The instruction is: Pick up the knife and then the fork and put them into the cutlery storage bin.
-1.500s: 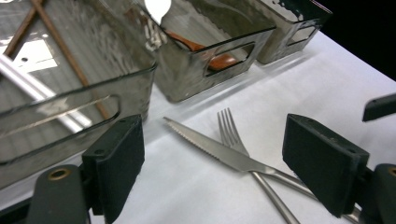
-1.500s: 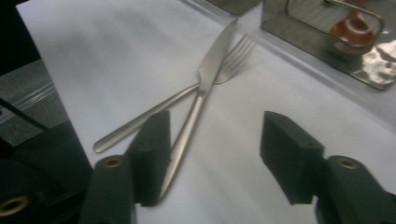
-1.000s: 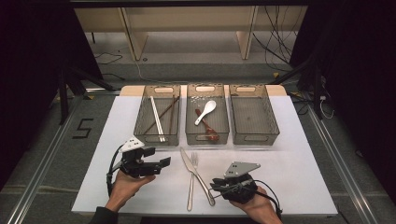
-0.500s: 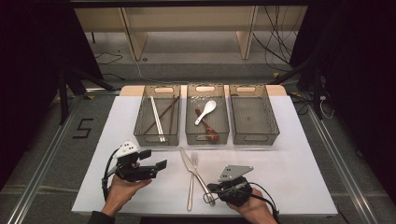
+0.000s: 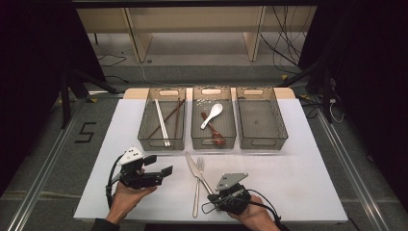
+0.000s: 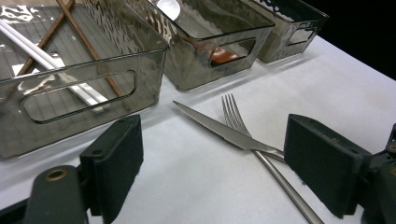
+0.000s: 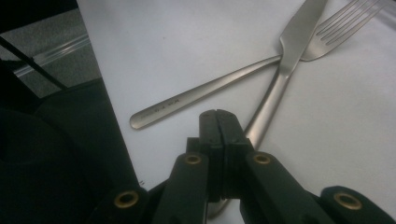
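A steel knife (image 5: 192, 163) and a fork (image 5: 196, 199) lie crossed on the white table, near its front middle. My right gripper (image 5: 214, 198) rests low at the knife's handle end, held by a hand from below. In the right gripper view its jaws (image 7: 218, 119) are pressed flat together, and the knife (image 7: 292, 42) handle runs underneath them, beside the fork (image 7: 205, 93) handle. My left gripper (image 5: 159, 165) hovers left of the cutlery, open and empty. Between its wide jaws (image 6: 212, 140) I see the knife (image 6: 219, 130) and fork tines (image 6: 231, 112).
Three smoky clear bins stand in a row behind the cutlery. The left bin (image 5: 144, 137) holds chopsticks, the middle bin (image 5: 195, 139) a white spoon (image 5: 214, 113) and a brown spoon (image 5: 214, 134), and the right bin (image 5: 281, 130) is bare. The table's front edge is close to both hands.
My right gripper has slid left and toward the table's front edge, sinking onto the knife's handle end. The left gripper has barely shifted.
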